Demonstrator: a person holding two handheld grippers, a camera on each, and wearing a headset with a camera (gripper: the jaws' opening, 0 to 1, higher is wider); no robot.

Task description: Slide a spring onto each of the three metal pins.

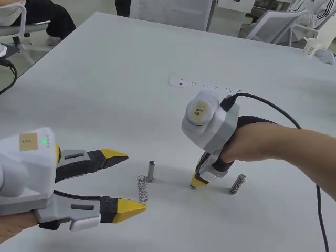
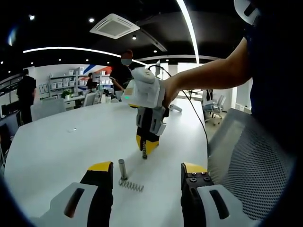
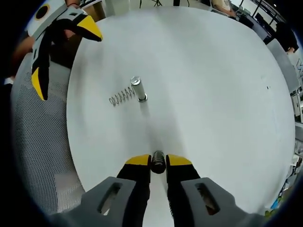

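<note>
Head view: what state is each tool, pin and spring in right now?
Left tool: open, holding nothing.
Right tool: shut on the held spring, tips down at the table.
Pin: upright, bare.
Spring by the pin: lying loose on the table.
Far spring: lying loose beside the right tool.

Head view looks down; low gripper views face each other, sharing the pin (image 1: 151,170)
</note>
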